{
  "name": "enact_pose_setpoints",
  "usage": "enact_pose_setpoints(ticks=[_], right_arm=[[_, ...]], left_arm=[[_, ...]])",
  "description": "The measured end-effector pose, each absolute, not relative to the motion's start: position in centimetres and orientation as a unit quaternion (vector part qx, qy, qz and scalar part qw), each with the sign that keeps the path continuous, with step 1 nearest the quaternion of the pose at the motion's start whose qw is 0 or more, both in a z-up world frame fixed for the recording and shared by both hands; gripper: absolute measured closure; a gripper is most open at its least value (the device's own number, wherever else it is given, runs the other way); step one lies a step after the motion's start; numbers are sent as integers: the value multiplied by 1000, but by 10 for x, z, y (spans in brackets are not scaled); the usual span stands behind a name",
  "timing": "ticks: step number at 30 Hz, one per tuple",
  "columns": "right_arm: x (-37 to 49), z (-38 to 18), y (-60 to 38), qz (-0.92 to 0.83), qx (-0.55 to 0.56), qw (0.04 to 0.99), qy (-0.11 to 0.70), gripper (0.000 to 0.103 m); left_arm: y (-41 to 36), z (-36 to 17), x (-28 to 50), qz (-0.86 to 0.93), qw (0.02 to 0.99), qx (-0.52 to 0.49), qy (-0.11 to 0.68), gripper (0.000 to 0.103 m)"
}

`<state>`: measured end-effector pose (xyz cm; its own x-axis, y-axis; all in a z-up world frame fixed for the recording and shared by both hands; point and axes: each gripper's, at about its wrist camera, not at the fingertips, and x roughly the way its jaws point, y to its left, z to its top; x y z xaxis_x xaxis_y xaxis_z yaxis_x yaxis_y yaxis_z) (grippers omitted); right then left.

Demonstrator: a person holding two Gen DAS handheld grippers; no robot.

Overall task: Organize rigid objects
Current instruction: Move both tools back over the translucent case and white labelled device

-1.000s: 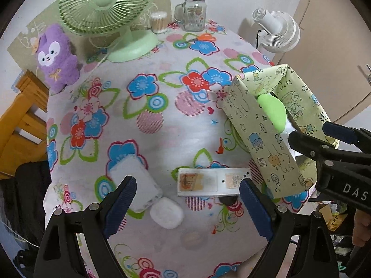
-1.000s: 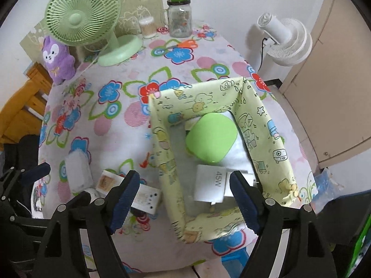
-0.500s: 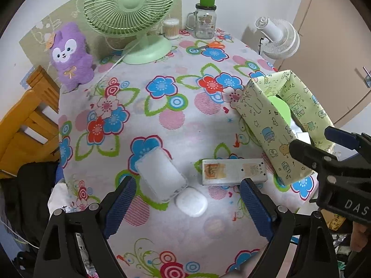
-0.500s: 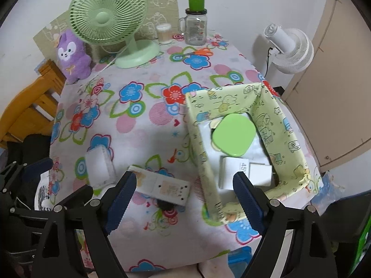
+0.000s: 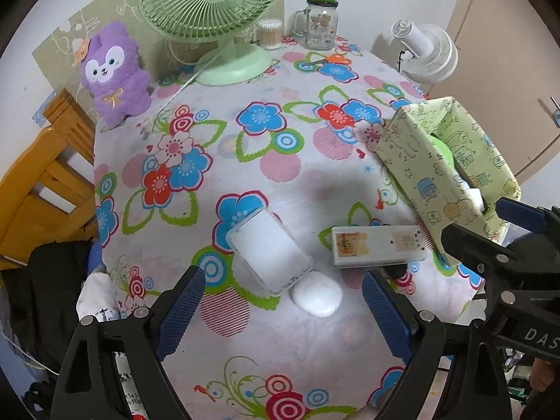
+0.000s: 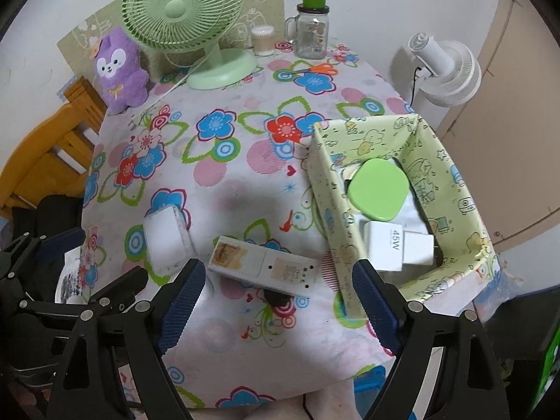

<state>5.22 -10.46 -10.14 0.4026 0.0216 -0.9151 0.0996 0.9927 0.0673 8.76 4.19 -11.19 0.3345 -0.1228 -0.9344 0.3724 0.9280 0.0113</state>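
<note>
Sorting partly done: green case (image 6: 379, 189) and charger (image 6: 395, 250) lie in the bin (image 6: 329, 189); remote (image 6: 262, 266), power bank (image 5: 269, 252) and earbud case (image 5: 316, 297) remain on the desk (image 5: 280, 175). Left gripper (image 5: 280, 311) and right gripper (image 6: 276, 301): jaws wide, empty.

both the left claw (image 5: 280, 309) and right claw (image 6: 278, 304) hang open, empty, angled steeply down.
</note>
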Motion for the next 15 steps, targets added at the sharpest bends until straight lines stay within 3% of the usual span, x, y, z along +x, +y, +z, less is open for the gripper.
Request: enact_pose_setpoints(ticks=[15], right_arm=[[74, -135, -79, 4, 30, 816, 577, 15]], left_arm=[[64, -160, 111, -125, 782, 109, 601, 10]])
